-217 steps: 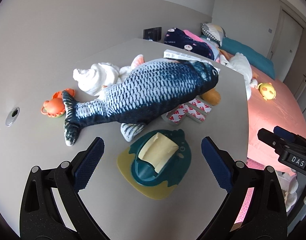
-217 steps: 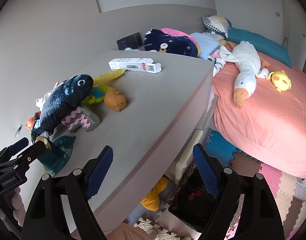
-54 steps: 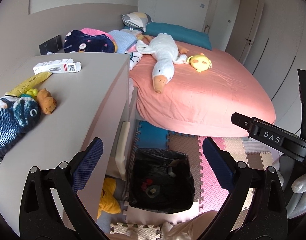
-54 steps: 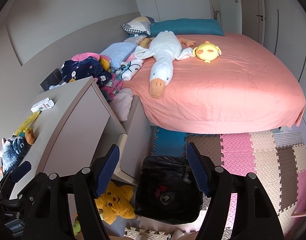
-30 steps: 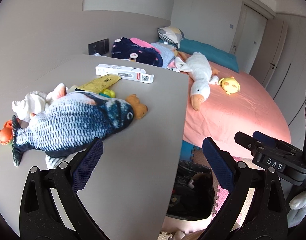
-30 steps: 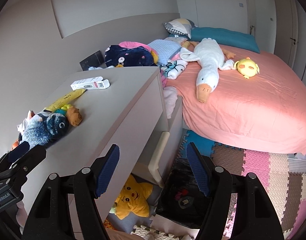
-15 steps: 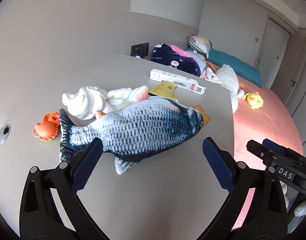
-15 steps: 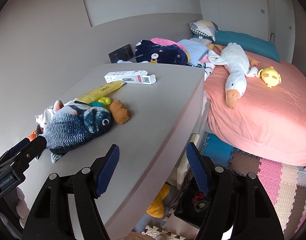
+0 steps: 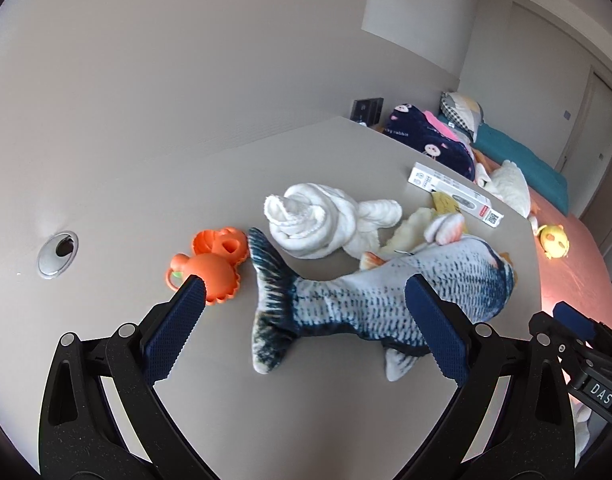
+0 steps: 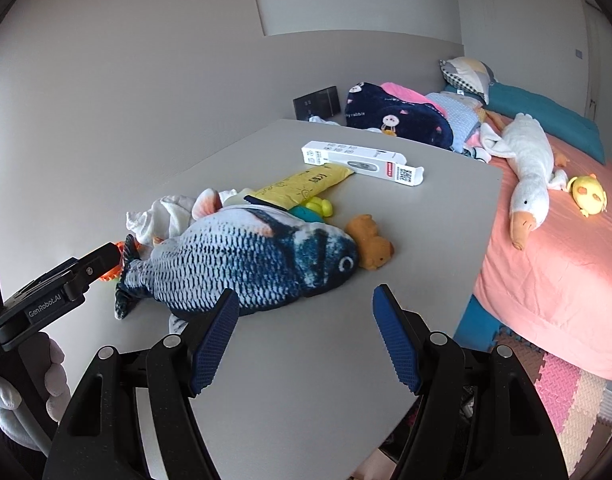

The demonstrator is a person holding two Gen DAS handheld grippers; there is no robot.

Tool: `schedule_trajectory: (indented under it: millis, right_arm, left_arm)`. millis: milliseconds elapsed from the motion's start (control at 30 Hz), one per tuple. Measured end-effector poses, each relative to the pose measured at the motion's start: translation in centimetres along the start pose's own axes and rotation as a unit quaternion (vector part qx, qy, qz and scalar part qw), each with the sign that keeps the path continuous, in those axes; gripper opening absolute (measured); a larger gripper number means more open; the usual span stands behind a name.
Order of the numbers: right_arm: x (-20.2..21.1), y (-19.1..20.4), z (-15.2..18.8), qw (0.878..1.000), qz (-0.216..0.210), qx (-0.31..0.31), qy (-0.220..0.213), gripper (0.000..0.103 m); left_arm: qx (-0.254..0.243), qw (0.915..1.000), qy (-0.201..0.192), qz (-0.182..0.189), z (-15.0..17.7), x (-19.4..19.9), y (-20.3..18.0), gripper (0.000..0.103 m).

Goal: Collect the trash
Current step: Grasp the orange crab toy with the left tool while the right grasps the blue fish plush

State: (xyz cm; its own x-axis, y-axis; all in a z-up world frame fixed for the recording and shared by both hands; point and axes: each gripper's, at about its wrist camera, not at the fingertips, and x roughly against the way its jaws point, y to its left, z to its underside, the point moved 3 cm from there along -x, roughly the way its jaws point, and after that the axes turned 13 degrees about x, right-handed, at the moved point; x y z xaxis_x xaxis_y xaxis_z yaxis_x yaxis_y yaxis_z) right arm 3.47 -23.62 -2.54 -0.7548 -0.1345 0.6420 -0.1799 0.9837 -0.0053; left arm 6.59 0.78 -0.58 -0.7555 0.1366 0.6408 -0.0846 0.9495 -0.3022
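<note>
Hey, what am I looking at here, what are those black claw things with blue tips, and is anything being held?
These are two handheld grippers, one in each of a person's hands, each with a fisheye camera looking along its fingers. One picture comes from the left gripper, the other from the right gripper. Both are open and hold nothing. They hover above a grey table beside a bed. On the table lie a plush fish, a rolled white cloth, an orange toy, a yellow packet, a white box and a small brown toy.
</note>
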Motion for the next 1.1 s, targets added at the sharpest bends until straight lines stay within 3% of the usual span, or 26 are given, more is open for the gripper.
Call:
schedule_trajectory:
  millis: [400, 700, 900, 1100]
  right_arm:
    - [-3.3, 4.3, -2.6, 0.998, -0.032, 0.062, -0.003, 0.074]
    - [-6.8, 5.4, -3.1, 0.997, -0.014, 0.072, 0.038, 0.074]
    - [-7.2, 5.6, -2.3, 0.996, -0.001, 0.079, 0.047, 0.059]
    - [-6.4, 6.0, -2.4, 0.996, -0.003, 0.085, 0.042, 0.035]
  left_arm:
    - [0.000, 0.9981, -0.004, -0.062, -2.0, -2.5, 5.0, 0.096]
    - [-0.004, 0.9963, 0.028, -0.081, -2.0, -4.8, 6.0, 0.096]
    - [0.004, 0.9958, 0.043, -0.081, -2.3, -6.0, 6.2, 0.096]
    - [0.006, 0.9944, 0.063, -0.084, -2.4, -7.1, 6.4, 0.091]
